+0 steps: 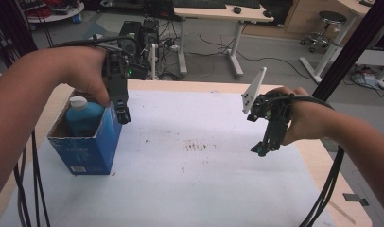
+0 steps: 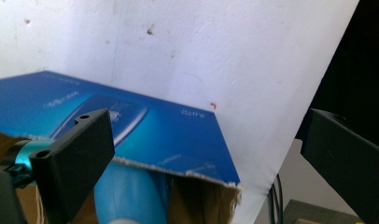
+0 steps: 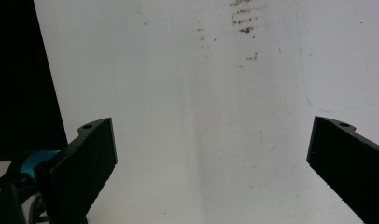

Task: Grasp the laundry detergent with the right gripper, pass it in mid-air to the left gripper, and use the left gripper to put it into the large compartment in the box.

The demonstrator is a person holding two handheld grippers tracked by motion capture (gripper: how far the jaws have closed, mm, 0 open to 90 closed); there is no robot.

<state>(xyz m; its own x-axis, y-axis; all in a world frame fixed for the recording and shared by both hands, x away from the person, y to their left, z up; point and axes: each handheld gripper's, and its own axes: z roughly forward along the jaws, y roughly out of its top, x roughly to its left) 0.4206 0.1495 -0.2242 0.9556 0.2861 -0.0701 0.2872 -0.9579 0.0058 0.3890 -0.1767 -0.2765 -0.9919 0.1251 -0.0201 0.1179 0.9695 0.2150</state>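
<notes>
A blue box (image 1: 88,142) is standing open-topped at the left of the white sheet (image 1: 190,184) covering the table, with a blue bottle (image 1: 82,116) sitting upright inside it, white cap showing above the torn rim. The left gripper (image 1: 123,113) is hanging at the box's far right corner, pointing down. In the left gripper view its jaws are standing wide apart: one jaw is lying over the box's open top, beside the bottle (image 2: 127,196), and the other is off past the sheet's edge, so the box wall (image 2: 169,135) is lying between them. Whether either jaw is touching the cardboard cannot be told. The right gripper (image 1: 263,147) is hovering over the right part of the sheet, well apart from the box, tilting down and to the left. In the right gripper view its jaws are spread wide with nothing between them, bare sheet (image 3: 201,140) and a few brown smudges (image 3: 246,18) lying beyond.
</notes>
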